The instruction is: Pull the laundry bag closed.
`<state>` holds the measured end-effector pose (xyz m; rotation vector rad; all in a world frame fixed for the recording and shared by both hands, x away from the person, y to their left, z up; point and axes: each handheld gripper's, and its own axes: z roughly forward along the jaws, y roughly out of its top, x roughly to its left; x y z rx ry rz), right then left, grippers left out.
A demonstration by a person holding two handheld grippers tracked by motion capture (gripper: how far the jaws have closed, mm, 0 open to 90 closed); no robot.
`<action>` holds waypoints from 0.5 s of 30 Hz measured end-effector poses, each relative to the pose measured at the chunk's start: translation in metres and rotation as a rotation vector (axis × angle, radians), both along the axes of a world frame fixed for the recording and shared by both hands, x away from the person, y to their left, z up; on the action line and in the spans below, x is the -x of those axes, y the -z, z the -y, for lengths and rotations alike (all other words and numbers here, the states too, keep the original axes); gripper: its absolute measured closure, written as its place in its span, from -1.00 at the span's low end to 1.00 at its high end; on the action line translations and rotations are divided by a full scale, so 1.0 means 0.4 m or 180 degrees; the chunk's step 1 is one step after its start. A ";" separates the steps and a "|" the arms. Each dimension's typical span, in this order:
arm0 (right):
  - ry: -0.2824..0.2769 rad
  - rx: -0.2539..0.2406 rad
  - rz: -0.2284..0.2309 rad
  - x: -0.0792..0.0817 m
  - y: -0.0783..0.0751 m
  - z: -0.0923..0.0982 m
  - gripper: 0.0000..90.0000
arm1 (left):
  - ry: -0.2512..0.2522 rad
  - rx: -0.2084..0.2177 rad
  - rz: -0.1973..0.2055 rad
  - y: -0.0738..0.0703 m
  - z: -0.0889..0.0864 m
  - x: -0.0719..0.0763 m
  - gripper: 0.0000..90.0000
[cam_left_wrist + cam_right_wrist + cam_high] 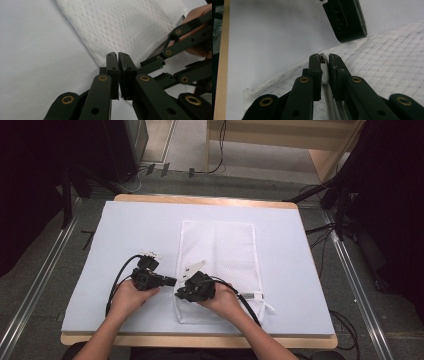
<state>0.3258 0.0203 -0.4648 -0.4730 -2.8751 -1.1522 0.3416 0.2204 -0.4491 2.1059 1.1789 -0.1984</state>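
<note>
On the tabletop (125,235), right fingers (325,65) pinch the mesh bag's (225,245) zipper pull (325,75) while left fingers (117,58) sit closed on nothing, so the bag could bunch up and jam when yanked.

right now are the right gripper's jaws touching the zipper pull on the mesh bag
Touching. The right gripper view shows the right gripper with both jaws pressed against the white zipper pull of the mesh bag, no gap.

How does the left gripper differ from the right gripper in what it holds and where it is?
The left gripper is shut at the edge of the mesh bag; the right gripper is shut on the bag's white zipper pull. The left sits beside the bag, the right over it. Both are black and hand-held.
</note>
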 end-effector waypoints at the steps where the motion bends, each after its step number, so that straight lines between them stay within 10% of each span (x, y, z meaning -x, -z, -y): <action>1: 0.0012 -0.0002 0.0000 0.001 0.000 0.000 0.85 | 0.0013 -0.0007 -0.0004 0.001 0.004 -0.001 0.96; 7: 0.0055 -0.0040 -0.0026 0.009 0.002 0.004 0.85 | 0.0005 -0.0094 -0.0142 0.023 0.015 0.005 1.00; 15: -0.0001 -0.0088 -0.0064 0.003 0.007 0.014 0.85 | 0.0056 -0.0235 0.0113 0.022 0.028 0.029 1.00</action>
